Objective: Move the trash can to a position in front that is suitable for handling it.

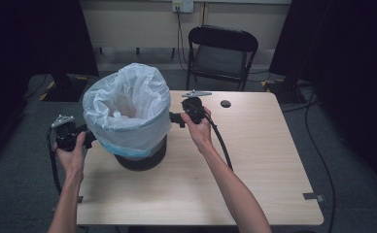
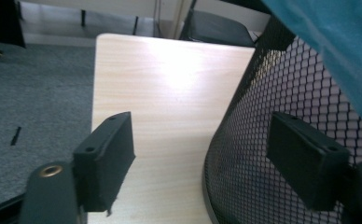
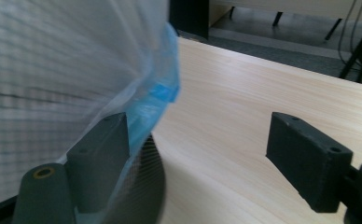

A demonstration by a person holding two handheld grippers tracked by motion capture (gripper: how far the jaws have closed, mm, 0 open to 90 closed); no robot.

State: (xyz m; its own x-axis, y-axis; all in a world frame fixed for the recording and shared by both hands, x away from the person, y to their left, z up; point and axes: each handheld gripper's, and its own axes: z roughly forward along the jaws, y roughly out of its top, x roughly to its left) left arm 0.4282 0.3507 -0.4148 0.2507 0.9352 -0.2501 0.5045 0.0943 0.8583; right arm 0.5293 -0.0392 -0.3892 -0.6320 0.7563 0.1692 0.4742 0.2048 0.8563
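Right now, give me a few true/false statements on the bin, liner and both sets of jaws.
1. A white liner bag is folded over the rim of the black mesh bin. True.
2. The bin lies tipped over on the table. False: it stands upright.
3. The left gripper has its jaws shut. False: they stand open beside the mesh.
4. The right gripper has open jaws at the bag's edge. True.
5. A folding chair stands beyond the table. True.

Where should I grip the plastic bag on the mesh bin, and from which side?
Grip the plastic bag at its loose blue hem, which hangs free over the mesh bin. Probably come in level from both sides, where the left gripper and right gripper wait open.
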